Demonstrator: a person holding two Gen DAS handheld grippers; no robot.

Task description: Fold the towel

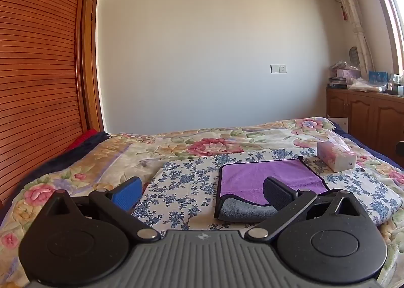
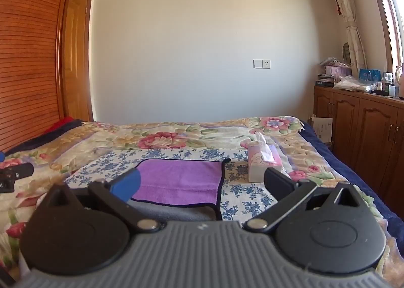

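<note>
On the bed lies the purple towel (image 1: 267,179), folded, both tools released.

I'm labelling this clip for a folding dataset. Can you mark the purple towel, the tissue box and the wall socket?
purple towel (image 2: 176,182): right wrist view, middle of its purple top layer.
tissue box (image 2: 261,165): right wrist view, its top face.
wall socket (image 1: 278,68): left wrist view, plate centre.

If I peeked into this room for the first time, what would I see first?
Probably the bright purple towel, lying folded over on the blue-flowered cloth in the middle of the bed, with its grey underside peeking out along the near edge. Just to its right sits a pink tissue box with a tissue sticking up. Close to the cameras, the left gripper and the right gripper both hang open, holding nothing.
</note>
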